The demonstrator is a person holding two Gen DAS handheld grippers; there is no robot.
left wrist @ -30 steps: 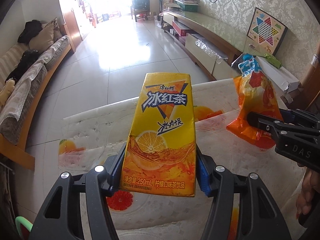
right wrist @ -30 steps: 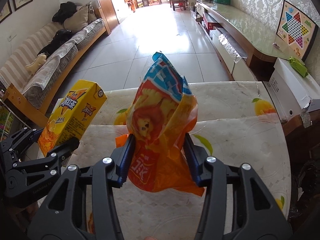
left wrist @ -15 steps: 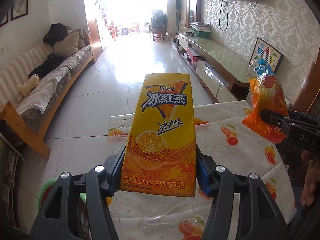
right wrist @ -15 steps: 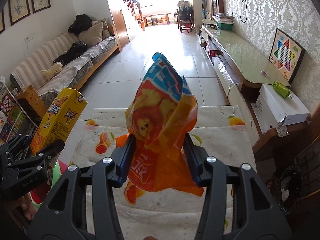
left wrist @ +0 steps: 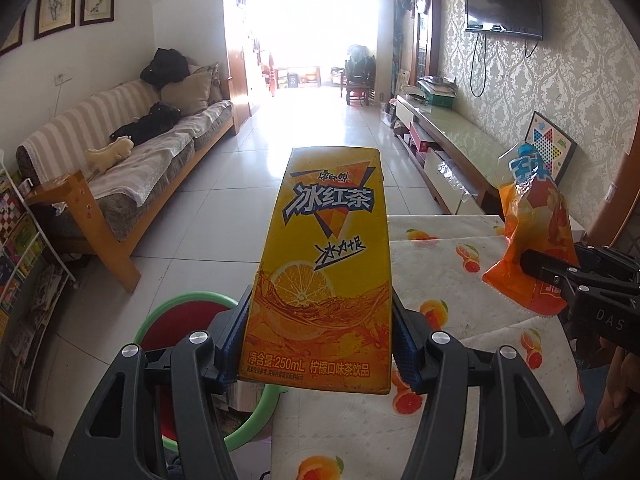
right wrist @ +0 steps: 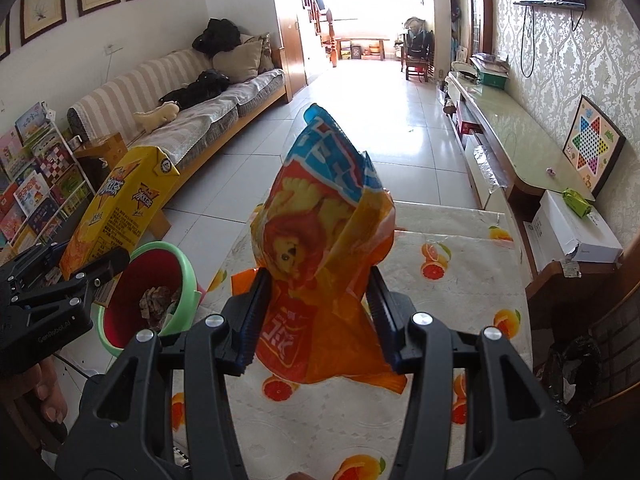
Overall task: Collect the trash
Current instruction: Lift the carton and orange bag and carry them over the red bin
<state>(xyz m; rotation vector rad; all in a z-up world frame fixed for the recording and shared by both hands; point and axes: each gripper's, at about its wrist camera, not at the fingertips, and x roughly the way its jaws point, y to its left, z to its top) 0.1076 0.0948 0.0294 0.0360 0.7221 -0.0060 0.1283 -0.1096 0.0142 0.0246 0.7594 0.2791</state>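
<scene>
My left gripper (left wrist: 318, 344) is shut on a yellow iced-tea carton (left wrist: 324, 264), held upright in the air at the table's left edge; the carton (right wrist: 120, 208) also shows at the left of the right wrist view. My right gripper (right wrist: 316, 320) is shut on an orange and blue snack bag (right wrist: 320, 232), crumpled between the pads above the table; in the left wrist view the bag (left wrist: 532, 232) hangs at the right. A green-rimmed red bin (right wrist: 160, 288) with crumpled paper inside stands on the floor left of the table, below the carton; its rim (left wrist: 188, 300) shows behind the left fingers.
The table (right wrist: 460, 288) wears a white cloth printed with oranges. A wooden sofa (left wrist: 132, 168) runs along the left wall, with a book rack (right wrist: 36, 184) beside it. A long TV cabinet (right wrist: 516, 152) and a white box (right wrist: 572, 228) line the right wall. Tiled floor stretches ahead.
Both grippers have risen and swung left with their loads. The table now lies lower and to the right, and the green-rimmed bin has come into view below the carton.
</scene>
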